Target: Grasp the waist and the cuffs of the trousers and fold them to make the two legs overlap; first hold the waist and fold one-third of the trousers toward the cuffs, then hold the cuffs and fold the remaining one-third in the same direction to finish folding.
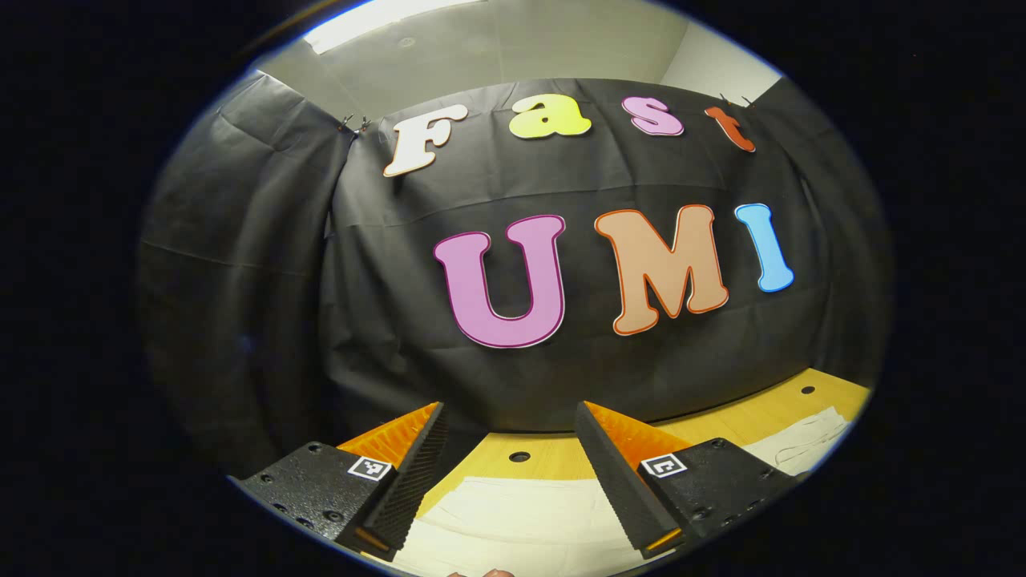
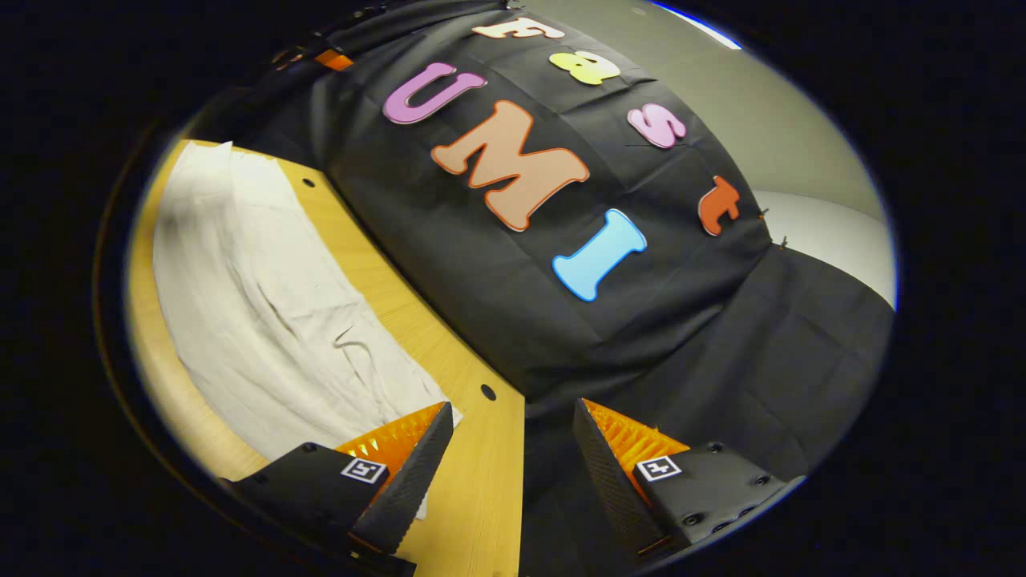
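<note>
We see the trousers (image 2: 264, 312) as soft, matt woven cloth, creased and wrinkled, at the left of the right gripper view. The counter (image 2: 473, 481) looks like smooth wood with a faint grain and slight sheen. The fingers (image 1: 621, 481) show finely ribbed, matt inner faces. We read the booth wall (image 1: 401, 280) as matt, creased cloth.

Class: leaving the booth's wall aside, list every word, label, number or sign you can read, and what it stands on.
Small square black-and-white tags on the left gripper and right gripper: coded patterns, no readable text.
Cream cloth trousers: no text.
Yellow wooden table: no text.
</note>
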A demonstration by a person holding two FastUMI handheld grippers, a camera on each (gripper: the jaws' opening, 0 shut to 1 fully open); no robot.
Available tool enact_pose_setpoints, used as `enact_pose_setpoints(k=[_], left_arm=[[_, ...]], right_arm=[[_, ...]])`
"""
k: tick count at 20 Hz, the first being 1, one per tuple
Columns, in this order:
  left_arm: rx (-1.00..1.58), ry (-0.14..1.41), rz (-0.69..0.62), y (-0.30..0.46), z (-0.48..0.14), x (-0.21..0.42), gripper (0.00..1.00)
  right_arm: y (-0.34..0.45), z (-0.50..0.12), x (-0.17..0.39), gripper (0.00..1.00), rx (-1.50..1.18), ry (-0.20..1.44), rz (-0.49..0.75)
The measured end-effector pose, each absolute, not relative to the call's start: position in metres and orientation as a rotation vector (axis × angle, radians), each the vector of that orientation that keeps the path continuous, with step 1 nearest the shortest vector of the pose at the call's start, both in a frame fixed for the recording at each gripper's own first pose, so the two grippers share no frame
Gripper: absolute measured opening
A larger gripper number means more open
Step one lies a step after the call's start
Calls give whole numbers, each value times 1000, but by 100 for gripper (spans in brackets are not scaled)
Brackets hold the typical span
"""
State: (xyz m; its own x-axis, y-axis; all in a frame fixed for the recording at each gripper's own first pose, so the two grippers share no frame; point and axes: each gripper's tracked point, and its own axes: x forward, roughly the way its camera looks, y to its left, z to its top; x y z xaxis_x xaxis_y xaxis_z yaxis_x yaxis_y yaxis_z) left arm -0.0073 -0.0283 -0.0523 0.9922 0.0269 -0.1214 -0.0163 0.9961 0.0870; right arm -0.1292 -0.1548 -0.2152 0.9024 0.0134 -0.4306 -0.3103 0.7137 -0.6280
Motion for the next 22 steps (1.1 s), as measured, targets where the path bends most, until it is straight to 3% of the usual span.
enact_pose_setpoints(k=[6,7,12,13,14,22], left_arm=[[115,114,25,-27,-51,-10,100],[123,116,31,-24,-52,-10,96],[136,138,45,-14,-61,-18,96],[136,146,49,-11,-64,-20,100],[136,151,55,-9,-66,-23,96],[160,165,94,11,-69,-35,96]], right_arm=[[-139,-280,-171,97,-909,529,388],[-138,-290,-178,97,-924,554,419],[-131,-328,-207,97,-1017,628,573],[-130,-338,-213,97,-1033,638,603],[-130,-343,-217,100,-1052,649,629],[-126,-382,-241,97,-1145,733,804]])
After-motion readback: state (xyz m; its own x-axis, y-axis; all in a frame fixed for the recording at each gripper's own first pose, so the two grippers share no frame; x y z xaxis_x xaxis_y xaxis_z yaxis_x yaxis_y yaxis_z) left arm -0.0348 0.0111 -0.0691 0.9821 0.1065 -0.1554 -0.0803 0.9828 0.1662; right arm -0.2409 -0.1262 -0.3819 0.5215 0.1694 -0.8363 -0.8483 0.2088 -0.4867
